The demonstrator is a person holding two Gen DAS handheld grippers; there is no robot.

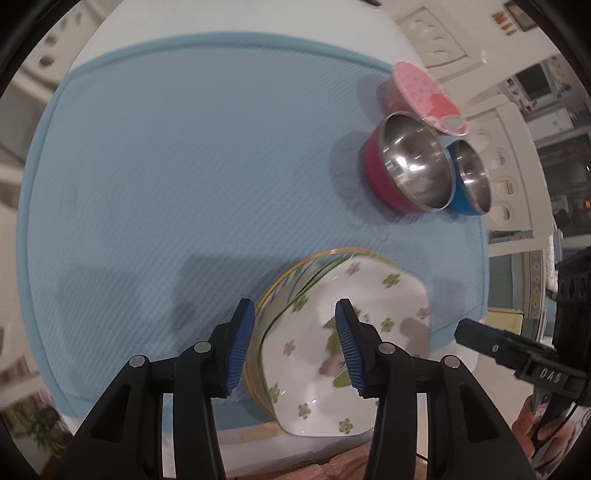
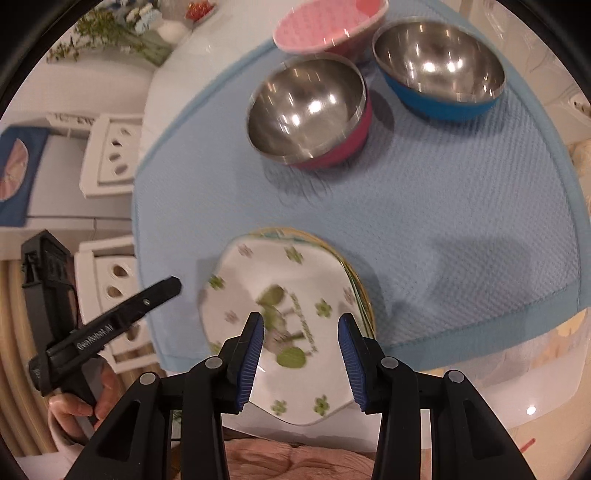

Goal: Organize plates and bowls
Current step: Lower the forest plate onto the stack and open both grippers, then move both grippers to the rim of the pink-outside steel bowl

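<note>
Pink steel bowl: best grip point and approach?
Pinch the rim of the pink steel bowl, one finger inside, one outside. It sits upright and open. Likely best from the near side over bare mat, since the blue bowl and pink patterned bowl crowd the far sides.

I see a matt, waffle-textured blue cloth mat [image 2: 461,206], two shiny metal-lined bowls [image 2: 306,110], and a glossy, possibly ceramic floral plate [image 2: 280,295].

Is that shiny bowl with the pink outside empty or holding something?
Empty. The pink bowl stands upright on the blue mat, and its bare steel inside shows only reflections.
</note>
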